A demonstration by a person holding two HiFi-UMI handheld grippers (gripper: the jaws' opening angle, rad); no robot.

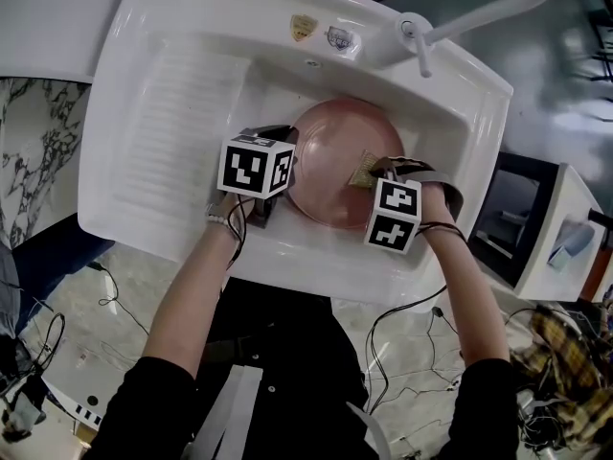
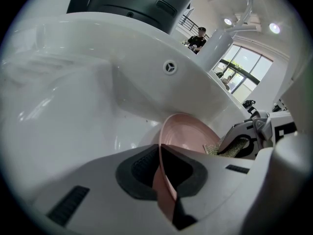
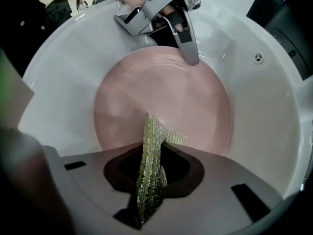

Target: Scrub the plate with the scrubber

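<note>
Scrubbing was the step in hand, so here's how it sat: the left gripper [image 2: 164, 180] was clamped tight on the left rim of the pink plate [image 3: 161, 97], and the right gripper [image 3: 151, 180] had its jaws pinched on the green mesh scrubber [image 3: 152, 146]. The plate lay down in the basin of the white sink [image 1: 124, 190], below the faucet [image 1: 479, 12], with the scrubber's free end over its right side. It looked like it was touching, but I couldn't swear to it. My take on doing this well: roll the right gripper so the broad face of the mesh lies on the plate instead of the thin edge. Then work small circles from that side toward the middle, staying off the other jaws. The left clamp has to hold firm, since I'd guess that glossy basin lets a plate skate. As for orientation, the plate faced up toward the head camera, maybe tipped a little. It's round, so no real long axis. The scrubber stood on edge, its long axis running straight out along the jaws toward the plate's centre, one corner flopped to the right.
</note>
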